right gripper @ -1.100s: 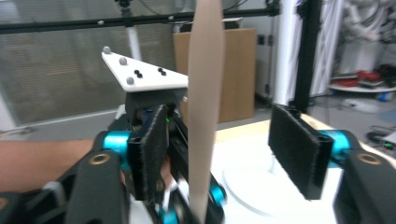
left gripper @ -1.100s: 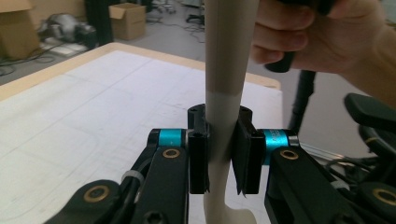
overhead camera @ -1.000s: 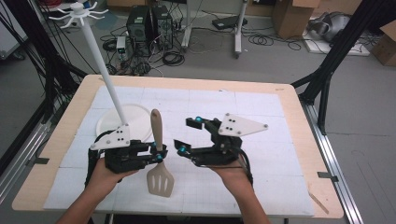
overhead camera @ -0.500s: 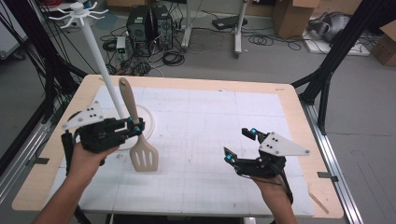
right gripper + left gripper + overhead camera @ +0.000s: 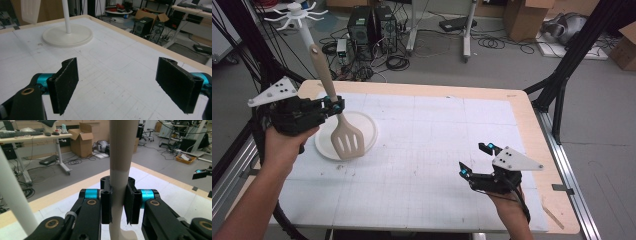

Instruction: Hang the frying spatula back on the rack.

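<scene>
Two grippers: left gripper point(image 5: 332, 106) jaws clamp the spatula point(image 5: 343, 135); right gripper point(image 5: 474, 159) jaws gape, holding nothing.

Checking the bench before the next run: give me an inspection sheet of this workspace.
Surface: white gridded table with wooden edge; faint smudges.
Job's things: beige slotted spatula held upright, blade above the stand's round base; white hook stand at the left.
Clutter: nothing seen on the table.
Grippers: left gripper shut on the spatula's handle; right gripper open, its jaws just widened, nothing between the fingers.
Cables: loose coils on the floor.
Surroundings: computer towers, cardboard boxes, black frame legs.
</scene>
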Action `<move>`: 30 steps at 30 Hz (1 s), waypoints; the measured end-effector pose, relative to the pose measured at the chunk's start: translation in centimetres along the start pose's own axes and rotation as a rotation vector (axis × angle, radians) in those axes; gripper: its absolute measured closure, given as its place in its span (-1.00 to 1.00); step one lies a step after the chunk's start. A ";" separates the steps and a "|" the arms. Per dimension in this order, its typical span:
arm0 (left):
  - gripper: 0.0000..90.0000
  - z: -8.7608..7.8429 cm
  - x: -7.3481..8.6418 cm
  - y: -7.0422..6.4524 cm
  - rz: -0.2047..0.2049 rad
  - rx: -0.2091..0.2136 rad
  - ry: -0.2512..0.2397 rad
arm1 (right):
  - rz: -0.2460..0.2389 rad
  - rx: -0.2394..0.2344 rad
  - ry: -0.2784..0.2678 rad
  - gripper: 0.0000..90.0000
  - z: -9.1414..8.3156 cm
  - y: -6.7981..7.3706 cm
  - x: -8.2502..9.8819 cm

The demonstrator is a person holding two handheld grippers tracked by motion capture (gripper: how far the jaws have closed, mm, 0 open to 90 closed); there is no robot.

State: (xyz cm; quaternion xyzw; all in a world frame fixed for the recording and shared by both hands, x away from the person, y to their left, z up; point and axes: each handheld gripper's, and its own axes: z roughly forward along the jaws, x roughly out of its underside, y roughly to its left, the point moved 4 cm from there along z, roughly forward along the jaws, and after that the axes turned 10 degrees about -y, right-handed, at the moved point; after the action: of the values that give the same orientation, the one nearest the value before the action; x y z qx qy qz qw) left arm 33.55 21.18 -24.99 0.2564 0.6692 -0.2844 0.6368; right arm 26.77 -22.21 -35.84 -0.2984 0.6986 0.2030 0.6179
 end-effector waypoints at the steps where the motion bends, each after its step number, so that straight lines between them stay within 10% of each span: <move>1: 0.73 -0.1 -0.3 0.2 0.003 -0.004 0.001 | 0.005 0.006 0.004 -0.61 0.0 -0.1 0.1; 30: 0.73 1.0 -1.5 4.4 -0.076 -0.154 0.039 | 0.008 0.013 -0.002 -0.61 -0.3 -0.1 0.2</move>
State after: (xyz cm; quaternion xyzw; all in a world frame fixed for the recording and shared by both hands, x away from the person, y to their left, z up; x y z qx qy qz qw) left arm 37.50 23.61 -23.78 0.1865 0.7106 -0.2510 0.6303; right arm 26.64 -22.47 -35.95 -0.2914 0.7004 0.2013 0.6197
